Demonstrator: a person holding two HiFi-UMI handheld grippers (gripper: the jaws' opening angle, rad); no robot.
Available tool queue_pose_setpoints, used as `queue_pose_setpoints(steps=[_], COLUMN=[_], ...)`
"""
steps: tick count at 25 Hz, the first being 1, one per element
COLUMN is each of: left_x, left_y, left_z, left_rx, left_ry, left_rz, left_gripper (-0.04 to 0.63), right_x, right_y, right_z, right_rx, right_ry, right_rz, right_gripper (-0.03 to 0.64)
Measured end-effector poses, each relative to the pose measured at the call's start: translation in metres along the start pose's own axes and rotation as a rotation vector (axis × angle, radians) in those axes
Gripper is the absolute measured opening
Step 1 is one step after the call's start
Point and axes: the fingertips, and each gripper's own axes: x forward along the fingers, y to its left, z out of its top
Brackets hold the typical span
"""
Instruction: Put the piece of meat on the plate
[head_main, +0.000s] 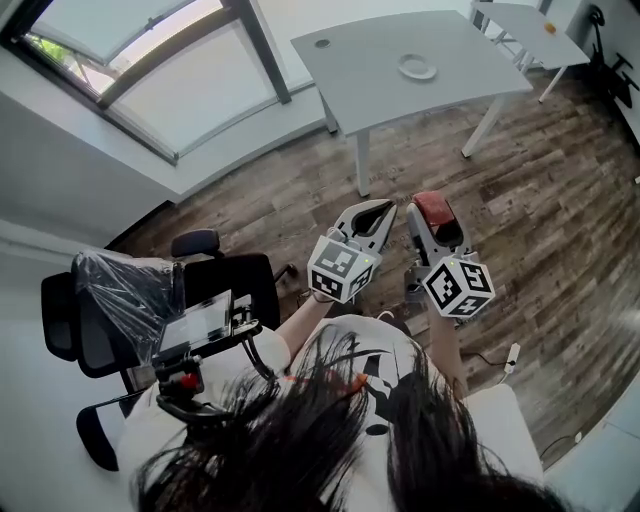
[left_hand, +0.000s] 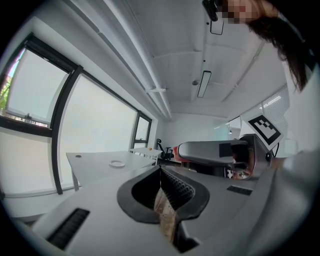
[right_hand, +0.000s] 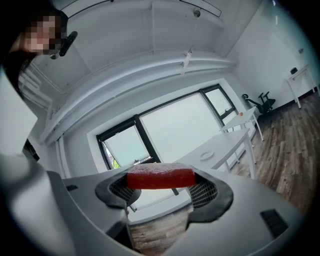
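Observation:
A flat red piece of meat (right_hand: 160, 178) spans the jaws of my right gripper (right_hand: 161, 189), which is shut on it and held level in the air. In the head view the meat (head_main: 437, 212) shows at the tip of the right gripper (head_main: 433, 222), over the wooden floor. Close beside it on the left, my left gripper (head_main: 372, 214) has its jaws together with nothing between them (left_hand: 161, 174). The small white plate (head_main: 417, 67) lies on the grey table (head_main: 470, 75), well ahead of both grippers; it also shows far off as the plate (right_hand: 206, 155) and the plate (left_hand: 117, 163).
A black office chair (head_main: 130, 300) wrapped in plastic stands at my left. A second white table (head_main: 515, 30) with a small orange thing (head_main: 549, 28) is at the far right. Large windows (head_main: 150, 70) run along the left. A power strip (head_main: 512, 356) lies on the floor.

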Motion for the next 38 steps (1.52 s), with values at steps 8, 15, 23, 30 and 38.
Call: queue_pose_setpoints(steps=[8, 15, 23, 30, 38], left_x=[-0.012, -0.02, -0.006, 0.043, 0.082], left_y=[0.059, 0.082, 0.099, 0.111, 0.127], left_z=[0.001, -0.005, -0.015, -0.019, -0.011], left_rx=[-0.018, -0.008, -0.042, -0.058, -0.071], left_ry=[0.006, 0.031, 0.062, 0.09, 0.072], left_rz=[-0.034, -0.074, -0.097, -0.113, -0.057], left_gripper=[0.006, 0.006, 0.006, 0.006, 0.006], right_x=[0.052, 0.068, 0.077, 0.104, 0.13], right_y=[0.031, 0.042, 0.03, -0.012, -0.04], right_z=[-0.019, -0.032, -0.039, -0.029, -0.007], right_rx=[0.005, 0.006, 0.035, 0.062, 0.047], right_ry=[0.011, 0.003, 0.013, 0.021, 0.023], right_rz=[-0.011, -0.06, -0.118, -0.14, -0.108], right_gripper=[0.313, 0.313, 0.313, 0.313, 0.313])
